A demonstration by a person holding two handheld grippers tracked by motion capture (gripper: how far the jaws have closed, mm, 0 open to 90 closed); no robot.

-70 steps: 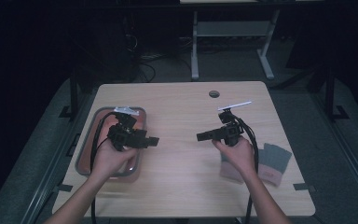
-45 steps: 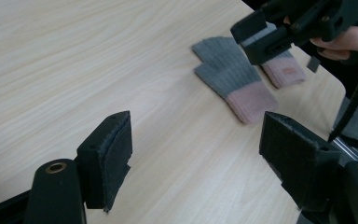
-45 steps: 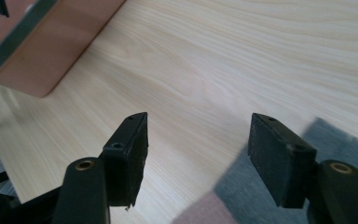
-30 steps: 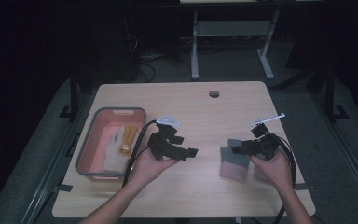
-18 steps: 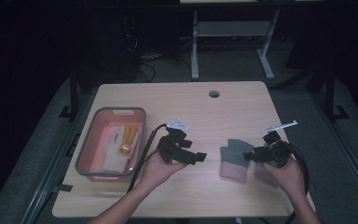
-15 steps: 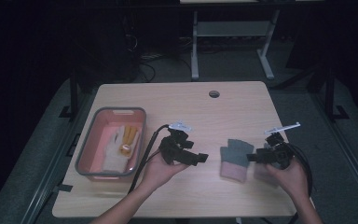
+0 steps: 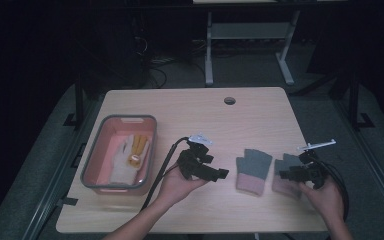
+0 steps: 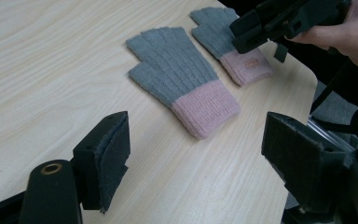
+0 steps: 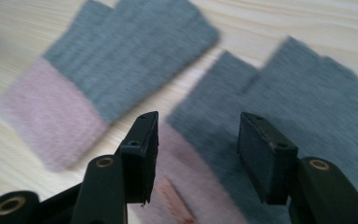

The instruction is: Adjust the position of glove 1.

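right gripper [image 7: 286, 175] spread, partly covering one grey-pink glove [image 7: 284, 184], its twin [image 7: 253, 170] at 9 o'clock, left gripper [image 8: 196, 154] spread, pink tub [image 7: 94, 158] contents murky

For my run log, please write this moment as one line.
left gripper: open, empty | right gripper: open, over right glove | left glove: flat on table | bin: holds pale gloves

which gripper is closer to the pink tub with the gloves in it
Left. The left gripper is held over mid-table, just right of the pink tub. The right gripper is far across the table, over a grey glove.
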